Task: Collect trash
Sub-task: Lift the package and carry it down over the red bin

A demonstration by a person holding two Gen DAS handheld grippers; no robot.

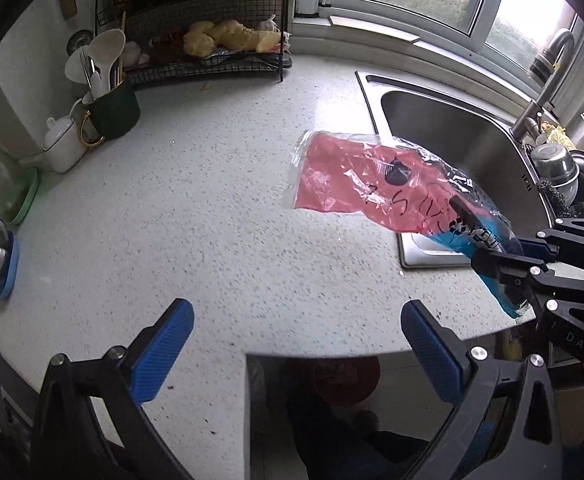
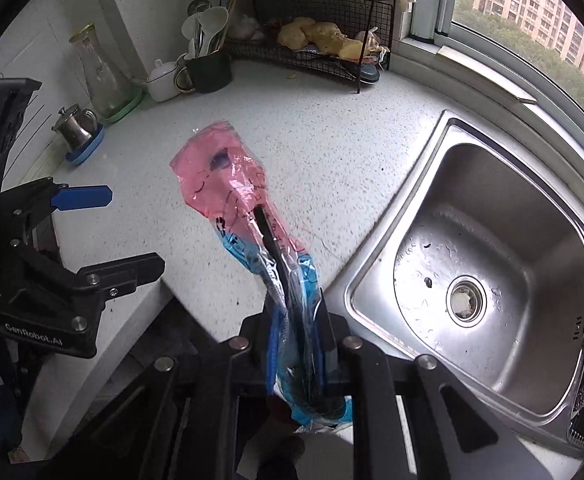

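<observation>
Right hand-held gripper [image 2: 297,344] is clamped on a crumpled plastic wrapper [image 2: 228,200] — its two blue pads are pressed together on the blue end, and the pink, see-through end sticks out ahead of the fingers, hanging in the air above the speckled worktop [image 2: 331,152]. A dark strip runs along the middle of the wrapper. From the left wrist view the same wrapper [image 1: 351,178] reaches over the corner where the worktop [image 1: 172,200] meets the steel sink [image 1: 471,152], with the right hand-held gripper [image 1: 503,256] gripping it from the right edge of the picture.

Left hand-held gripper [image 1: 297,344] stands wide open with nothing between its blue pads [image 1: 164,354]; it is over the near edge of the worktop, where a gap shows the floor below. In the right wrist view it [image 2: 132,232] sits off to the left, well apart from the wrapper.

At the back of the worktop are a black wire rack [image 2: 315,48] holding ginger roots, a dark mug [image 2: 208,70] full of spoons and ladles, a white lidded pot [image 2: 163,80], a glass carafe [image 2: 100,76] on a green tray, and a small metal teapot [image 2: 74,126] on a blue dish. The sink [image 2: 491,272] is wet — bits of debris lie near its drain [image 2: 465,300].
</observation>
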